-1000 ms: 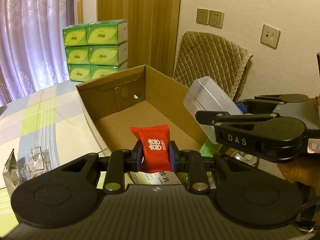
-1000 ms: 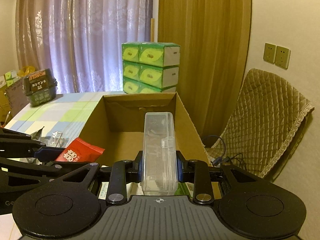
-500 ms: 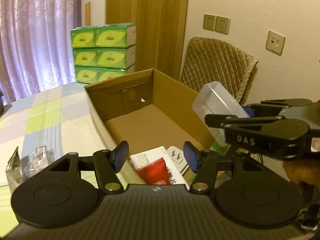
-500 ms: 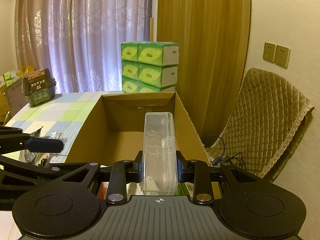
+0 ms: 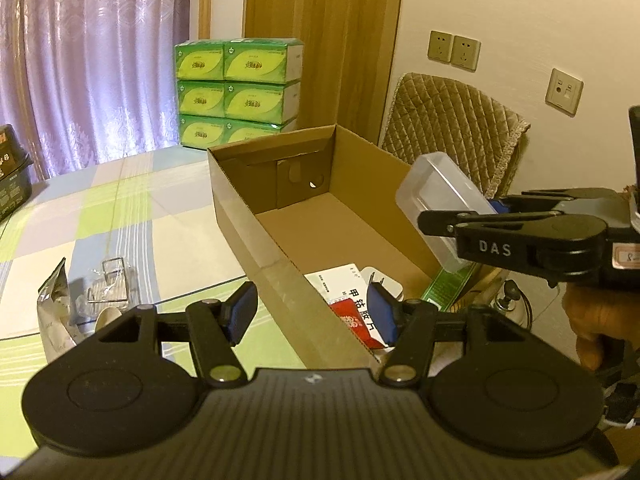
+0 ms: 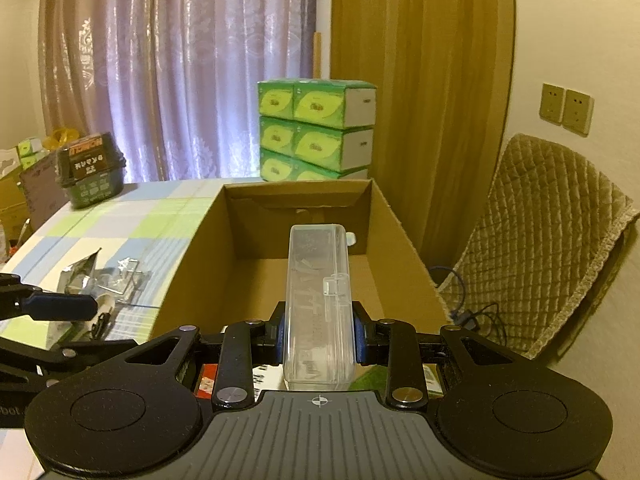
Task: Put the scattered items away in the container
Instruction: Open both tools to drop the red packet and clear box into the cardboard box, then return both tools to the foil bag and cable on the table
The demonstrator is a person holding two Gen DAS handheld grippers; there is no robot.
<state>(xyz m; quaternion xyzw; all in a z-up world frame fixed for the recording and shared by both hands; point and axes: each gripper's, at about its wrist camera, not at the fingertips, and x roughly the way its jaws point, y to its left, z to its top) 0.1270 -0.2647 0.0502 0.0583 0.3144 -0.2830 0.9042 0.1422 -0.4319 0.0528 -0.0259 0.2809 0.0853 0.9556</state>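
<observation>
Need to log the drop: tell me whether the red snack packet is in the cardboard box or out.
In. The red snack packet lies on papers inside the brown cardboard box; the left gripper stands open, empty.

Dim, warm indoor light; curtain (image 6: 180, 80) glows; fisheye edges bend, corners dark.

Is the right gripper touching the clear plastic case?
Touching: the right wrist view shows the right gripper clamping the clear plastic case from both sides.

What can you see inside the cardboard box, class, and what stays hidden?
Inside the cardboard box: a red packet on a white printed box, and a green box at the near end. The left gripper and the box wall hide the nearest corner.
</observation>
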